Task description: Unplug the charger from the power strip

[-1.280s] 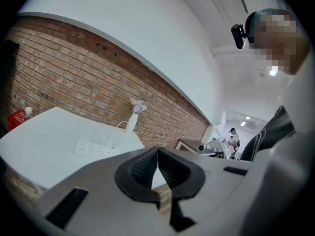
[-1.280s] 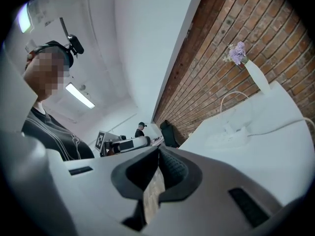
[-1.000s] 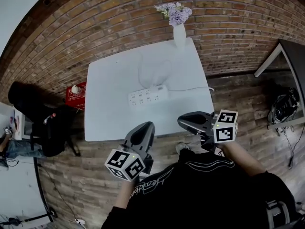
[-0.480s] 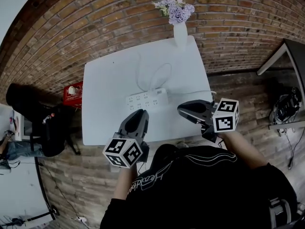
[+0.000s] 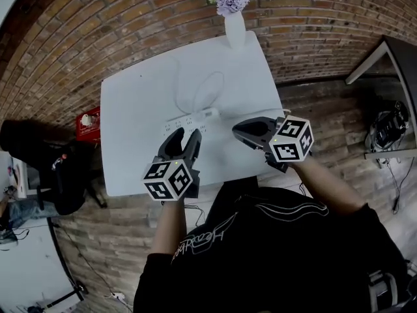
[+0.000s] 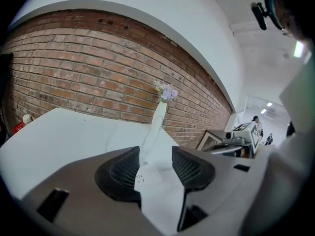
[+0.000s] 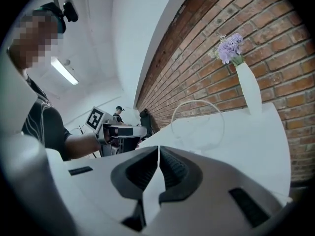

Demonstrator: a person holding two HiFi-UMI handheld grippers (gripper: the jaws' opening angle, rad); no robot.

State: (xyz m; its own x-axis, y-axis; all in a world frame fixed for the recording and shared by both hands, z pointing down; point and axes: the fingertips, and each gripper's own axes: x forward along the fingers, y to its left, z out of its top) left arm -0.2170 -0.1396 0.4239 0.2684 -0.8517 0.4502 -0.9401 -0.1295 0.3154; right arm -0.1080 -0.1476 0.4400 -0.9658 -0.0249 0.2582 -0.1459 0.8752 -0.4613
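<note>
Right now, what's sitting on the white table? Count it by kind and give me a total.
Power strip: 1
Vase of purple flowers: 1
Looped white cable: 1
Total: 3

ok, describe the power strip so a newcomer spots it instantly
Find the white table against the brick wall. Near its middle lies the power strip: a flat white bar beside a looped cable, unlike the upright flower vase at the far edge.
</note>
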